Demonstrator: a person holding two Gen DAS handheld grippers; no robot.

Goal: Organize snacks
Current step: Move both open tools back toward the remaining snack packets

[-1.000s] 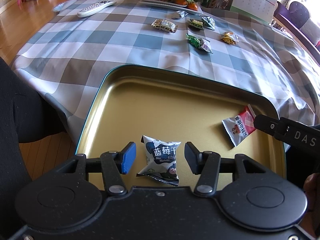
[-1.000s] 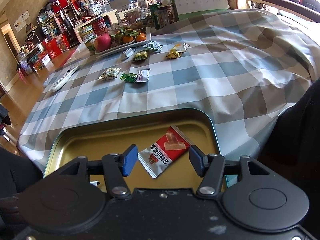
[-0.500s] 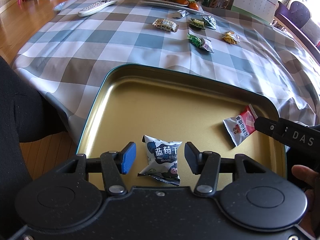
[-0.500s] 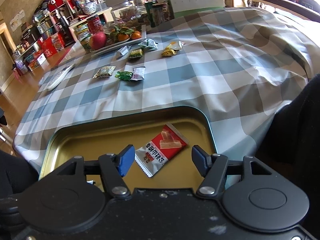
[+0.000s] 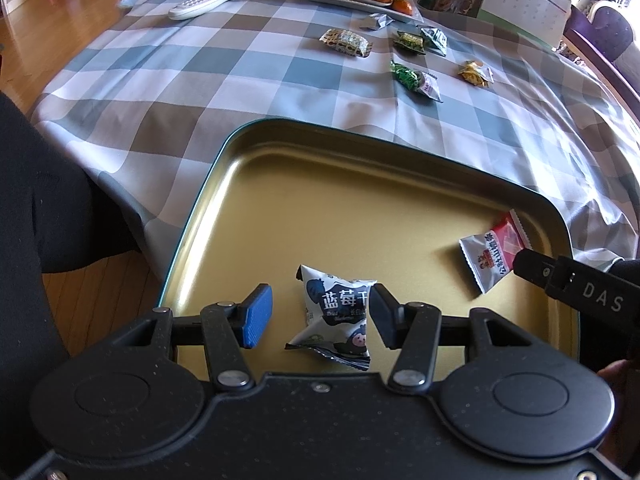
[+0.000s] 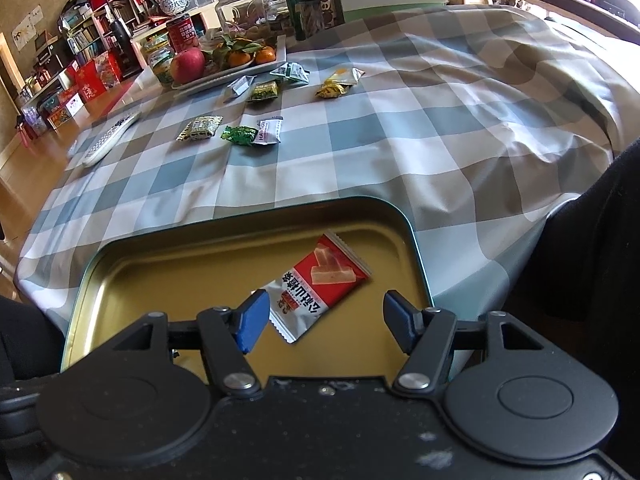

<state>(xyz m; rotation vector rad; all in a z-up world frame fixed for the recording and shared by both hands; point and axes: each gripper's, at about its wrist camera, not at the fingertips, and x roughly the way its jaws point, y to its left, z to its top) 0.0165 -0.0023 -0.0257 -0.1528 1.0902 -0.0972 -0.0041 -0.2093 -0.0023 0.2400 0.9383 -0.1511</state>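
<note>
A: What takes up most of the view?

B: A checked tablecloth (image 6: 400,128) over the table, and at its near edge a gold tin tray (image 5: 360,200) with a dark green rim.

A: And the grippers?

B: The left gripper (image 5: 320,314) hangs over the tray's near side, fingers spread wide, holding nothing. The right gripper (image 6: 324,318) is also spread wide and empty, above the tray's right end.

A: Which snacks are in the tray?

B: Two. A red-and-silver packet (image 6: 320,284) lies flat near the right corner, and a white-and-blue pouch (image 5: 340,312) lies below the left gripper's fingers.

A: The rest?

B: Six small wrapped snacks (image 6: 240,134) lie scattered on the cloth, well apart from the tray, near a fruit plate (image 6: 280,54) and a remote (image 5: 208,2).
</note>
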